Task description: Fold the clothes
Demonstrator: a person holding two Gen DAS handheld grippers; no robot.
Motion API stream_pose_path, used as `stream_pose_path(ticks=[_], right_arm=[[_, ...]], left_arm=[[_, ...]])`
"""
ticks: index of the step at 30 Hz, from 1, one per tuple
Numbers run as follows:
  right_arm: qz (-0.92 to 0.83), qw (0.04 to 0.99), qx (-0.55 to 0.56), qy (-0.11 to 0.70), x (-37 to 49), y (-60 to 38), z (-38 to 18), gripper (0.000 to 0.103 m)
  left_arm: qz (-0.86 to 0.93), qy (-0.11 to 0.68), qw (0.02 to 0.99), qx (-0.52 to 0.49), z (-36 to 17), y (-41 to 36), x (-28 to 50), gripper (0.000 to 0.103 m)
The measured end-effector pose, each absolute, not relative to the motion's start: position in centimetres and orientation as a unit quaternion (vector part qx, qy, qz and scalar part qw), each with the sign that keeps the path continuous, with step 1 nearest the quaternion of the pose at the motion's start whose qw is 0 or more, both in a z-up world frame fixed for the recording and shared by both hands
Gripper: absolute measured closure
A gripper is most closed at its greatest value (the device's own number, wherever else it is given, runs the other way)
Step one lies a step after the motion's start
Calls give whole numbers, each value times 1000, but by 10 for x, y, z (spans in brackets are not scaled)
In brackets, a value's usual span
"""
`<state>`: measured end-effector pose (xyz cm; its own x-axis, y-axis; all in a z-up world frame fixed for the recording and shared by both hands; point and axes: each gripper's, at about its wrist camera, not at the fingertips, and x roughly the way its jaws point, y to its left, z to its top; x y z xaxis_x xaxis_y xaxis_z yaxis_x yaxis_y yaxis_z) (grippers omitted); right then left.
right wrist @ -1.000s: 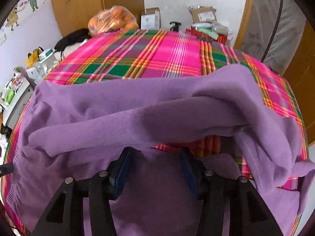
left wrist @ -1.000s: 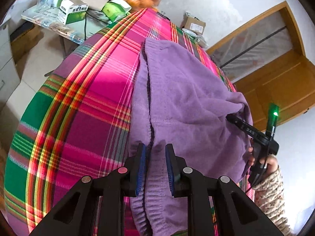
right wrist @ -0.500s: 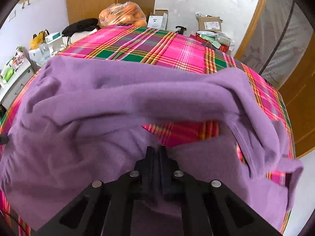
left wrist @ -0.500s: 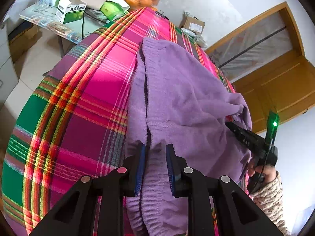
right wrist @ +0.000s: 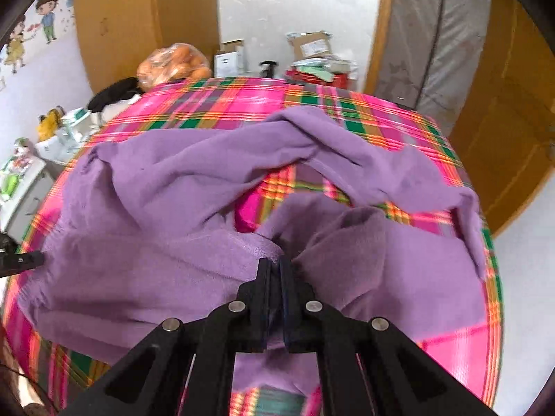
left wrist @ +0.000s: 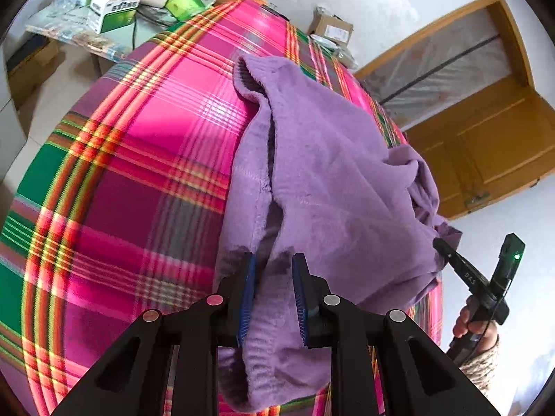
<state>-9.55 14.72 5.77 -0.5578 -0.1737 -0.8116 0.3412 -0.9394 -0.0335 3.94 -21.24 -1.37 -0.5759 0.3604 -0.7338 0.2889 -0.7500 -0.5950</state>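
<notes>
We can't quite read the print on the green-and-white box (left wrist: 112,12) in the left wrist view. Only that view shows the person's hand (left wrist: 473,322) on the other tool. The purple garment (left wrist: 333,187) lies rumpled on the plaid cloth (left wrist: 131,159), our left gripper (left wrist: 274,277) clamped on its ribbed hem. The right wrist view alone gives cartoon wall stickers (right wrist: 31,24); there the right gripper (right wrist: 274,268) pinches a fold tight.
</notes>
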Motion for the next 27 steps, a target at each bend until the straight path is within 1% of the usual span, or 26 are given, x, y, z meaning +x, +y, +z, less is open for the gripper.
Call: stream_pose_path(ticks=[4,7,13,16,19,23,27], right_arm=[[-882,125,446,83,-90,157,54,98],[-892,102,431,92,-88,162,60,98],[-892,70,434,104,-92,163,52,97],[-905,60,408,99,-80,160,55,96],[-918,73,382,74,-61,158,62,92],[-925,116,360,45,-26,146,64,85],[-911,182,369,24,3,128,52,85]], left_arm=[[809,-355,38,-468,-15,-204,41,81],[805,-351,51,-476,-15,-195,43,81],[795,-353,82,-486,-18,-174,46,81],[788,-357,92,-494,-20,-170,50,81],[784,-361,100,-496,-22,-167,56,81],[783,-362,106,-494,-22,-165,70,81],[779,-357,115,-502,-21,-160,79,81]])
